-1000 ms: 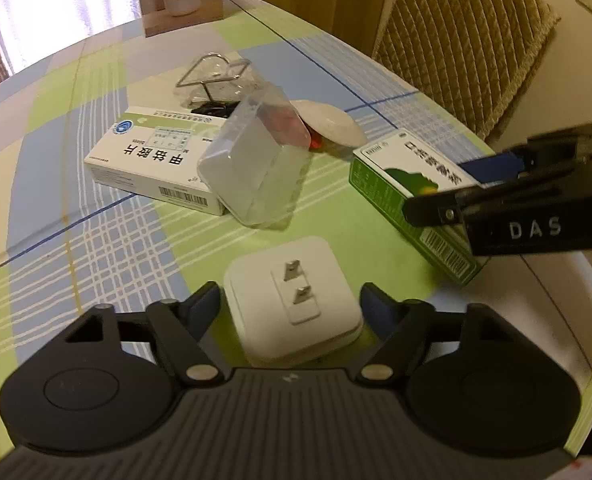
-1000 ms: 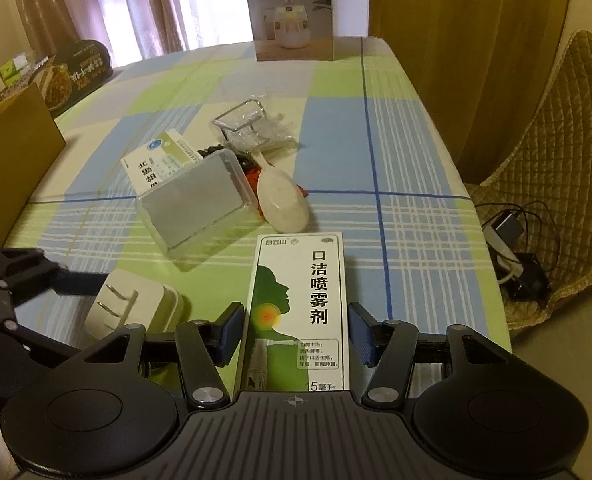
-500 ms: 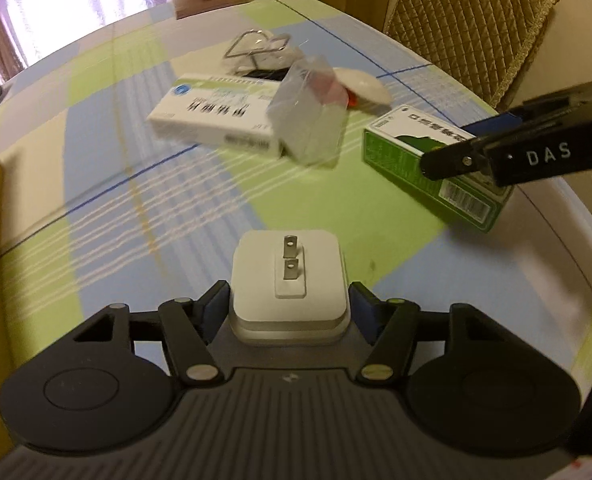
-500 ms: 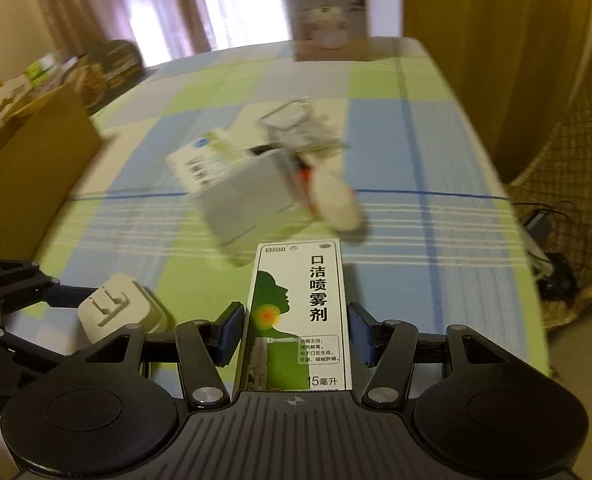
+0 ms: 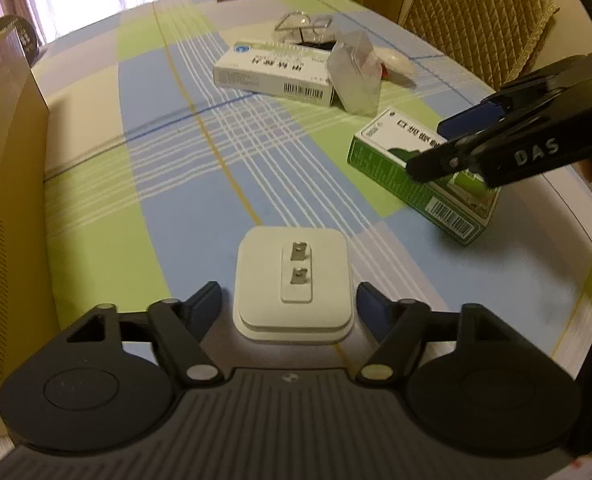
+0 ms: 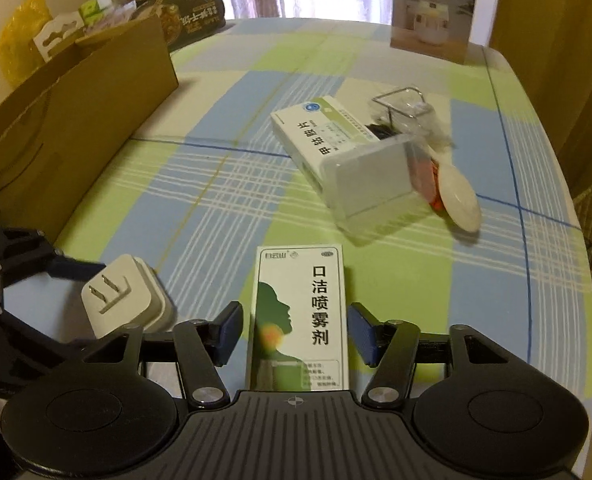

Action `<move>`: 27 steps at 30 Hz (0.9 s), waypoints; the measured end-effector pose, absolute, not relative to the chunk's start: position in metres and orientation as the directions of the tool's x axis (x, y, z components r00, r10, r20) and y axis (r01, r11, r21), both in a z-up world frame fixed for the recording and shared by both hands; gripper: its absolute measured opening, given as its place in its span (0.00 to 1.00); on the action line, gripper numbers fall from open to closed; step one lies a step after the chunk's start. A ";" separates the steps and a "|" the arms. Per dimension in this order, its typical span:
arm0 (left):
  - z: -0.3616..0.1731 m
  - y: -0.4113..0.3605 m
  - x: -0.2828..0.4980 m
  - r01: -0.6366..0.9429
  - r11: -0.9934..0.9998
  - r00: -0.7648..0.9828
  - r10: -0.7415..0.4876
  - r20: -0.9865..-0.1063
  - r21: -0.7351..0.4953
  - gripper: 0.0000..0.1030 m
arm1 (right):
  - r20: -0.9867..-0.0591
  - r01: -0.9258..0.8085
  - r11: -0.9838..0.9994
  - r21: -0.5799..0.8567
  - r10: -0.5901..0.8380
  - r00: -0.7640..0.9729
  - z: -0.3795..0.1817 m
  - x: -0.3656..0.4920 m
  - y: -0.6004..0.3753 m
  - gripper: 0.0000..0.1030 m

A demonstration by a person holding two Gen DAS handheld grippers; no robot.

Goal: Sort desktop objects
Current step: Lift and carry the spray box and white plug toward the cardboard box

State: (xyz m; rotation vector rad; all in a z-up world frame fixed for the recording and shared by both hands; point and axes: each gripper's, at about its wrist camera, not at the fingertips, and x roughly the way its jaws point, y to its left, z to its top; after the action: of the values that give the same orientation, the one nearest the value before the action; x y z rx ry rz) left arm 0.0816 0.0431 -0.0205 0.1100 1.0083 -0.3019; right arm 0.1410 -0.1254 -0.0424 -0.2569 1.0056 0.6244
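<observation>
Lifted since a second ago: white plug adapter (image 5: 293,282) — now clear of the tablecloth (image 5: 167,184), between our left gripper (image 5: 288,300) fingers, cardboard box (image 6: 71,120) nearer. Whether those tongs pinch it, we cannot tell. Right gripper (image 6: 294,330) — spread around the green spray box (image 6: 299,312), untouched; both items unsorted, we judge.

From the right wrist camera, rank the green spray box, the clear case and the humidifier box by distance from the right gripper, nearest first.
1. Green spray box, between the right gripper's fingers.
2. Clear case, mid-table, slightly right.
3. Humidifier box, at the far edge, right.
</observation>
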 end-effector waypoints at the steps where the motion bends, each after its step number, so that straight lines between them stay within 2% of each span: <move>1: -0.021 0.044 0.082 0.299 0.953 0.499 -0.201 -0.843 -0.050 0.69 | -0.850 -0.600 0.796 0.075 0.366 0.378 -0.044 0.141 -0.123 0.61; 7: -0.020 0.043 0.087 0.303 0.951 0.491 -0.212 -0.845 -0.063 0.68 | -0.868 -0.596 0.800 0.062 0.338 0.363 -0.054 0.144 -0.123 0.62; 13: -0.025 0.035 0.091 0.329 0.944 0.474 -0.174 -0.863 -0.010 0.66 | -0.871 -0.590 0.805 0.070 0.337 0.357 -0.056 0.147 -0.125 0.62; 14: -0.026 0.036 0.092 0.327 0.945 0.474 -0.174 -0.863 -0.011 0.65 | -0.872 -0.589 0.805 0.072 0.338 0.355 -0.056 0.147 -0.126 0.62; 15: -0.025 0.037 0.093 0.320 0.947 0.475 -0.172 -0.863 -0.012 0.59 | -0.873 -0.589 0.805 0.075 0.339 0.351 -0.057 0.147 -0.126 0.62; 17: -0.025 0.037 0.095 0.309 0.951 0.472 -0.165 -0.866 -0.012 0.59 | -0.878 -0.589 0.805 0.076 0.334 0.344 -0.058 0.148 -0.126 0.62; 18: -0.025 0.037 0.095 0.308 0.951 0.470 -0.163 -0.868 -0.012 0.59 | -0.880 -0.589 0.805 0.074 0.331 0.341 -0.059 0.149 -0.125 0.61; 19: -0.024 0.036 0.095 0.308 0.951 0.469 -0.160 -0.869 -0.009 0.58 | -0.882 -0.591 0.803 0.072 0.328 0.339 -0.060 0.149 -0.125 0.52; 27: -0.012 0.030 0.096 0.313 0.950 0.492 -0.170 -0.854 -0.009 0.58 | -0.848 -0.564 0.823 0.063 0.342 0.404 -0.047 0.150 -0.131 0.51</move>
State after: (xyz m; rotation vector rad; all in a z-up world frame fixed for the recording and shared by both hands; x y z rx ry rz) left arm 0.0960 0.0298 -0.0122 0.1550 1.0159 -0.2945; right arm 0.1495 -0.1312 -0.0470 -0.2495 1.0025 0.5793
